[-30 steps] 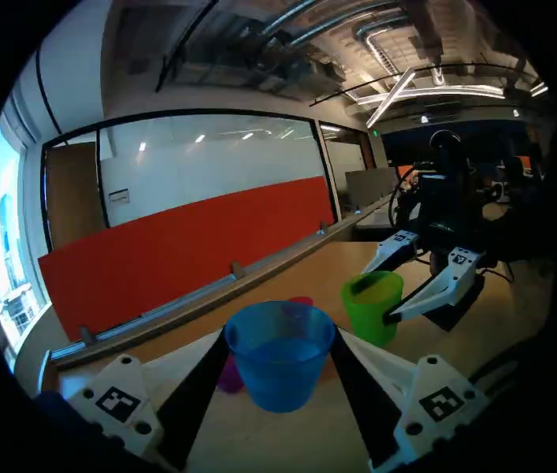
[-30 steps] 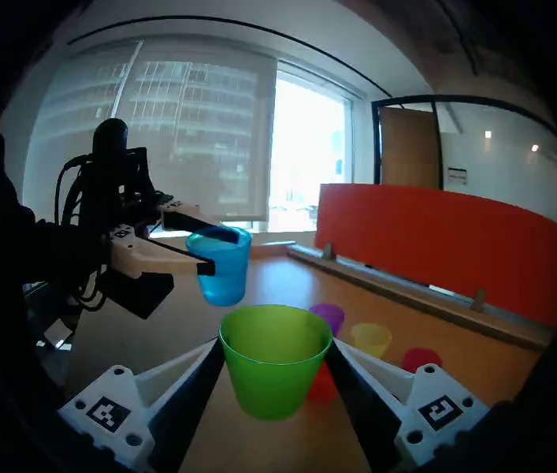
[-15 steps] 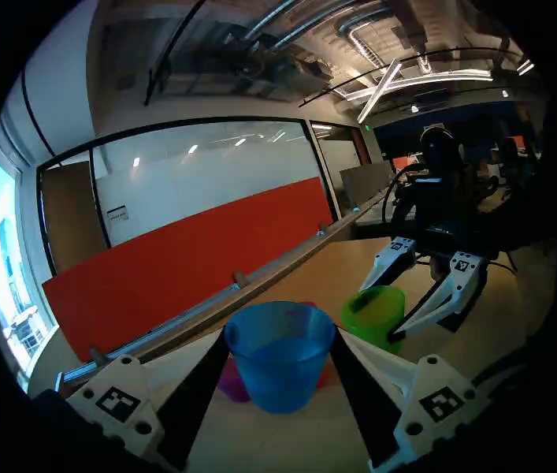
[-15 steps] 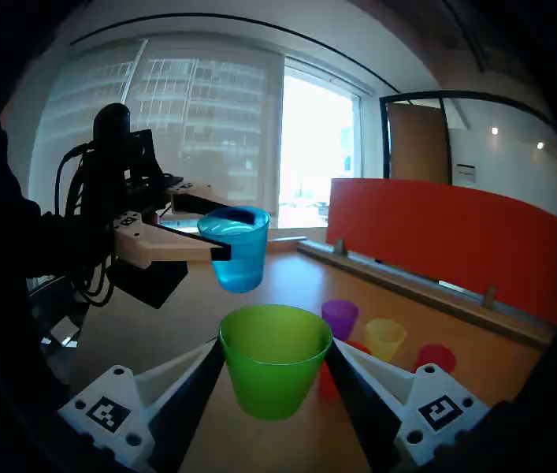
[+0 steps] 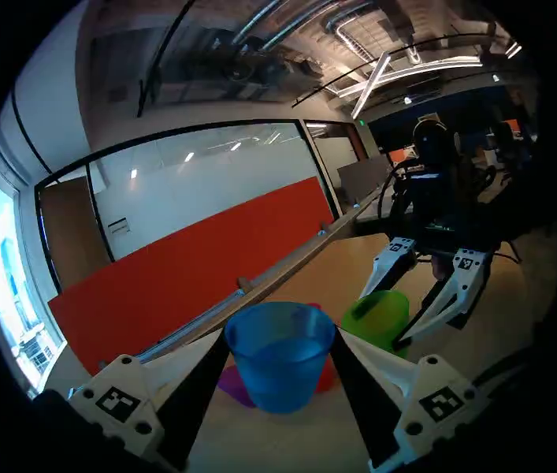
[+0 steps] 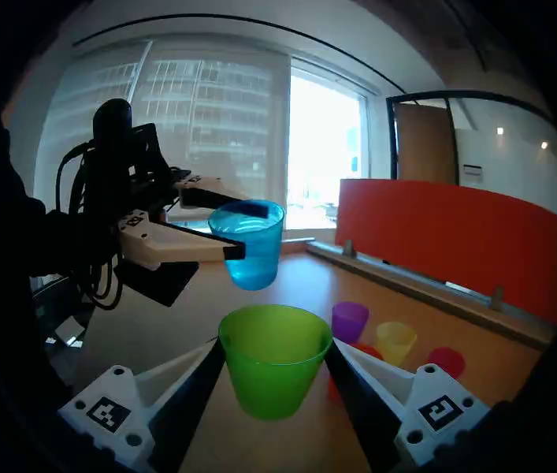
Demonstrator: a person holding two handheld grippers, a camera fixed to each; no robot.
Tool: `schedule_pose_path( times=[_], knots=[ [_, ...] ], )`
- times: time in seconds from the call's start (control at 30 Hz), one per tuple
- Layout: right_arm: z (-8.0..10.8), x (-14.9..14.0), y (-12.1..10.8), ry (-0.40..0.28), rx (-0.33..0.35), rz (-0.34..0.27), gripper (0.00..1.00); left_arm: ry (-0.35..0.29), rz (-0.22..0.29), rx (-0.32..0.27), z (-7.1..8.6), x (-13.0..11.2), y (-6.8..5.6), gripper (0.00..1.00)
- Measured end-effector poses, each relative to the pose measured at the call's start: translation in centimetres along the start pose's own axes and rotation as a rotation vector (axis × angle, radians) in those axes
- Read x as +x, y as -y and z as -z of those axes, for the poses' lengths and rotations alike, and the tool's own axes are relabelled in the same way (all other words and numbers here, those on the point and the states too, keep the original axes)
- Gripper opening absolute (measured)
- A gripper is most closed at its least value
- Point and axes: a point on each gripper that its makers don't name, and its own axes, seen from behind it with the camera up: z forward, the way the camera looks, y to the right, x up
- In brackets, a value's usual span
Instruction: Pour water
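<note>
In the left gripper view, my left gripper (image 5: 279, 351) is clamped on the blue cup (image 5: 280, 374), one finger pressing each side of it. The cup sits upright between the fingers, with water (image 5: 280, 356) partway up inside it. Just behind it on the wooden table (image 5: 333, 276) I see a purple cup (image 5: 235, 385) on one side and a red cup (image 5: 326, 377) on the other, both partly hidden by my fingers. Farther off, the right gripper (image 5: 384, 319) grips the green cup (image 5: 373, 309) from both sides, upright, in front of the orange partition (image 5: 199, 268). In the right gripper view, the right gripper's fingers close on the green cup, which stands upright in the near foreground with its mouth open toward me. Beyond and above it, well clear of the table, the left gripper carries the blue cup level; the two cups are near but not touching. On the table to the right stand the purple cup, a yellow cup (image 6: 395, 341) and a pink cup (image 6: 446, 361), with the red one half hidden behind my finger. Bright window (image 6: 325, 150) behind.
</note>
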Motion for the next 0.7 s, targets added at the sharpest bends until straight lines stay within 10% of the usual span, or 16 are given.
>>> schedule_pose_path(
  times=[0.7],
  knots=[
    [-0.6, 0.1, 1.7, 0.005, 0.045, 0.017, 0.91, -0.004, -0.099, -0.001, 0.1, 0.8, -0.2, 0.87]
  ],
)
